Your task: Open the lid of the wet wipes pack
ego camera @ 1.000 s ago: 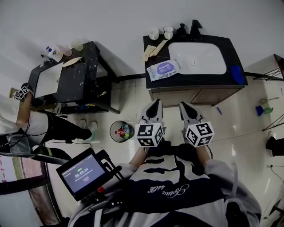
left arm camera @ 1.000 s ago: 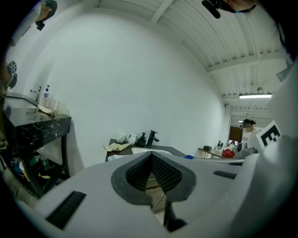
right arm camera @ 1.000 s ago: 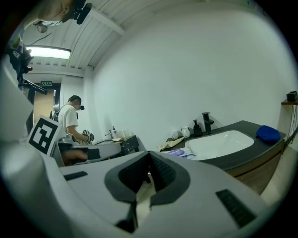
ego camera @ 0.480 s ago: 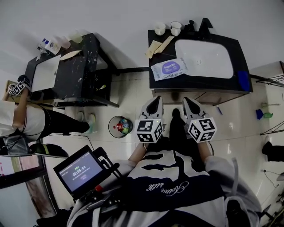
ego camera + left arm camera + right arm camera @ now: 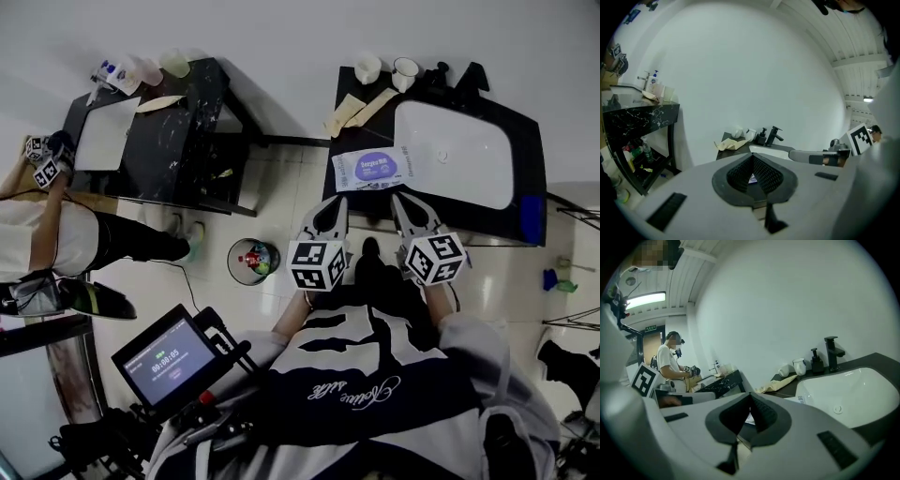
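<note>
Now both grippers are held level and side by side in front of the person's chest, pointing forward at the sink counter (image 5: 342,141). The left gripper (image 5: 335,202) and the right gripper (image 5: 404,199) sit close together, each with its marker cube nearest the body. The tips of both reach the counter's near edge in the head view. In the left gripper view the two pads meet at their tips, closed with nothing gripped. The right gripper view shows the same: jaws together and empty.

One wipes pack (image 5: 370,169) lies flat on the dark counter, just left of the basin (image 5: 455,155) and just ahead of the jaw tips, apart from them. Its lid is down. A sliver of it shows through the gap behind the left gripper's pads.

On the counter's far edge stand two cups (image 5: 367,67), one soap bottle (image 5: 438,73) and one faucet (image 5: 469,75). One pale cloth (image 5: 361,108) lies beside the cups. One bin (image 5: 253,261) stands on the floor to the left. A second person (image 5: 56,239) stands at another counter (image 5: 178,141) farther left.
</note>
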Demonstrator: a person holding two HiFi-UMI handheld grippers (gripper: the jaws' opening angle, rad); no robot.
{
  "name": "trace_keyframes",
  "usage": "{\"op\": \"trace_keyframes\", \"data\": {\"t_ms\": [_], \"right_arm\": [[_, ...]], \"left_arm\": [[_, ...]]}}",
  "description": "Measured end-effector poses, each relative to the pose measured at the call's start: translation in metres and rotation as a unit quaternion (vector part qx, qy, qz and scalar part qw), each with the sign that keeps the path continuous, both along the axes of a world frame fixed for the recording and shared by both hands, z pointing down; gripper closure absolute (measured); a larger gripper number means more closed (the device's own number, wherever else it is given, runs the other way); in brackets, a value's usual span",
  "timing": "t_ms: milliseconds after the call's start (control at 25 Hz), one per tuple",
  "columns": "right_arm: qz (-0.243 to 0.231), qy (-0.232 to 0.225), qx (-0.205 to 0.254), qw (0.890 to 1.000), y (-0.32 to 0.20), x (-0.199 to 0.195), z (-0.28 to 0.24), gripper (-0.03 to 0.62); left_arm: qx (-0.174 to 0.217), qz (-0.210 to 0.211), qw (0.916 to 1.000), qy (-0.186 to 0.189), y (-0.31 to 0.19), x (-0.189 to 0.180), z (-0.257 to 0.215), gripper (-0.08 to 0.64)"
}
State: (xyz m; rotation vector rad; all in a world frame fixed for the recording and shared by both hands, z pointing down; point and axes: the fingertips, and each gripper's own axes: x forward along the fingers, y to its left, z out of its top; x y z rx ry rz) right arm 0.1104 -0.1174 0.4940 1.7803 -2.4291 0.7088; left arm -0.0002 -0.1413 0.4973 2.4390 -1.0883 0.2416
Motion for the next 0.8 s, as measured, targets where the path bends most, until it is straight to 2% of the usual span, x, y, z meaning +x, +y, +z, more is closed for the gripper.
{"op": "trace_keyframes", "data": {"t_ms": [160, 360, 640, 720, 800], "right_arm": [[-0.045, 0.004, -0.012, 0.999, -0.015, 0.001, -0.001, 0.592], [-0.113, 0.055, -0.038, 0.991, -0.027, -0.001, 0.012, 0.593], [-0.195, 0.101, -0.076, 0.973, -0.055, 0.007, 0.052, 0.592], [-0.221, 0.120, -0.083, 0.964, -0.060, 0.007, 0.063, 0.593], [-0.254, 0.151, -0.086, 0.951, -0.063, 0.006, 0.071, 0.592]], "left_arm": [[-0.020, -0.011, 0.9997, -0.007, -0.010, 0.011, 0.008, 0.561], [-0.058, -0.026, 0.9975, -0.030, -0.022, 0.019, 0.036, 0.561], [-0.109, -0.051, 0.9917, -0.045, -0.043, 0.033, 0.085, 0.561], [-0.122, -0.053, 0.9900, -0.047, -0.048, 0.036, 0.097, 0.561], [-0.137, -0.054, 0.9881, -0.043, -0.052, 0.040, 0.105, 0.561]]}}
